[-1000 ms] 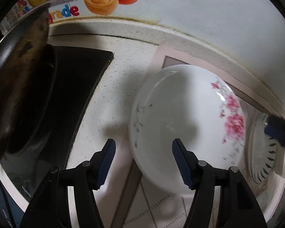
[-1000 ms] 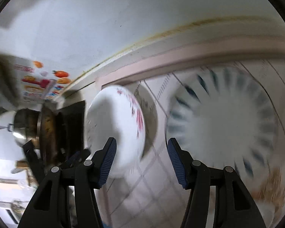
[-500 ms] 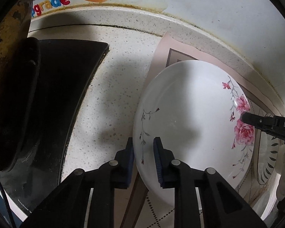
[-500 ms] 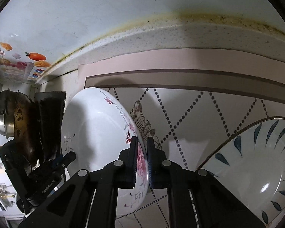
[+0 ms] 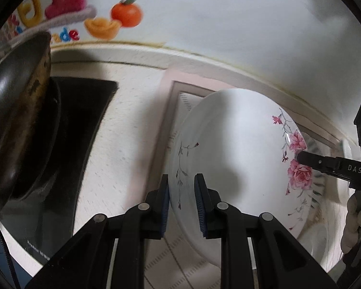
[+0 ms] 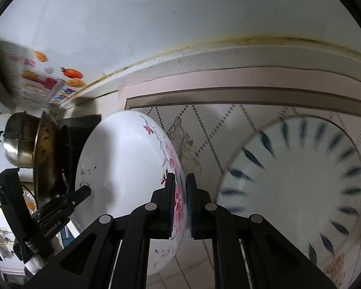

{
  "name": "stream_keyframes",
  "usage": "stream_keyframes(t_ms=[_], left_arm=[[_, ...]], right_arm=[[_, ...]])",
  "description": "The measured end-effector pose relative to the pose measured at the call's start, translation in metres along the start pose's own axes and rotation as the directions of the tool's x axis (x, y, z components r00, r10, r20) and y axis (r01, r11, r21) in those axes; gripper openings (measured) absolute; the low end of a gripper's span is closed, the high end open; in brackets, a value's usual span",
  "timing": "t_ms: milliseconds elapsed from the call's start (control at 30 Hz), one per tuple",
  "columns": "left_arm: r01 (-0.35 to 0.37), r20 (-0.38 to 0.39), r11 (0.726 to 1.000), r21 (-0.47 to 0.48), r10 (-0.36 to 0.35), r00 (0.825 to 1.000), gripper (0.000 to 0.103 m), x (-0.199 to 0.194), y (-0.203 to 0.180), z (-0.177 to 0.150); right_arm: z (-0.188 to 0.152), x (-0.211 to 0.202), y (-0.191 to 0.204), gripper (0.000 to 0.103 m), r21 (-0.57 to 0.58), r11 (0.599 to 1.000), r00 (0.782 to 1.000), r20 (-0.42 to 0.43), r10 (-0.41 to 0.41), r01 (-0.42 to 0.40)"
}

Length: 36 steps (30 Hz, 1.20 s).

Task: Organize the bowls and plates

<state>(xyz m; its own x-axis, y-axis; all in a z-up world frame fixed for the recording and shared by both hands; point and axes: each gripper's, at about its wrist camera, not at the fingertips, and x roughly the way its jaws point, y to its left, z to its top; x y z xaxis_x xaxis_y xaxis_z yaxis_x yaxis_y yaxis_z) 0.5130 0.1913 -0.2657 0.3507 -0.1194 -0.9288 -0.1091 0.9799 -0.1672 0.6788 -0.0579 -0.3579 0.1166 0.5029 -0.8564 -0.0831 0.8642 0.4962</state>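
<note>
Between both hand-held grippers, floral plate (image 5: 231,149) clamped at opposite rims: left hand-held gripper (image 5: 181,203), right hand-held gripper (image 6: 180,203), a second ago both open. "DAS" and "BenRobot.AI" readable on arms. Plate now tilted off bench (image 5: 127,130); blue-leaf plate (image 6: 298,185) right.

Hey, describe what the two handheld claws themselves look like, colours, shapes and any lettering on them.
Both are black plastic. The left claw has two angular linkage arms with round silver pivot pins and ribbed blue pads on its fingers. The right claw matches it: black arms, silver pins, blue ribbed pads. White lettering shows on their bodies, "DAS" on the right one, "GenRobot.AI" on the left one. No cables or sleeves are clearly visible.
</note>
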Motion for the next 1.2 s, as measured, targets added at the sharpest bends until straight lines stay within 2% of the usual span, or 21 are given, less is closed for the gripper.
stream_keyframes(t_ms=[167, 333, 567, 833, 1000, 1200], left_arm=[[0.051, -0.016, 0.998, 0.044, -0.050, 0.999, 0.018, -0.007, -0.050, -0.013], [0.087, -0.038, 0.990, 0.108, -0.083, 0.996, 0.018, -0.017, -0.102, -0.054], [0.124, -0.097, 0.976, 0.179, -0.108, 0.989, 0.018, -0.002, -0.160, -0.103], [0.105, -0.180, 0.968, 0.228, -0.064, 0.982, 0.018, 0.028, -0.191, -0.139], [0.075, -0.203, 0.964, 0.254, -0.023, 0.979, 0.018, 0.039, -0.197, -0.149], [0.045, -0.216, 0.964, 0.262, 0.014, 0.976, 0.018, 0.049, -0.202, -0.152]], right_arm=[[-0.041, -0.054, -0.024, 0.011, 0.024, 1.000, 0.999, 0.038, 0.012, -0.013], [-0.097, -0.106, -0.056, 0.011, 0.038, 0.999, 0.998, 0.059, -0.024, 0.022], [-0.178, -0.149, -0.118, 0.011, 0.104, 0.993, 0.997, 0.049, -0.064, 0.059], [-0.236, -0.148, -0.173, 0.011, 0.164, 0.983, 0.996, 0.018, -0.082, 0.078], [-0.252, -0.137, -0.190, 0.011, 0.186, 0.980, 0.997, 0.007, -0.073, 0.071], [-0.255, -0.128, -0.193, 0.011, 0.184, 0.980, 0.997, 0.001, -0.076, 0.075]])
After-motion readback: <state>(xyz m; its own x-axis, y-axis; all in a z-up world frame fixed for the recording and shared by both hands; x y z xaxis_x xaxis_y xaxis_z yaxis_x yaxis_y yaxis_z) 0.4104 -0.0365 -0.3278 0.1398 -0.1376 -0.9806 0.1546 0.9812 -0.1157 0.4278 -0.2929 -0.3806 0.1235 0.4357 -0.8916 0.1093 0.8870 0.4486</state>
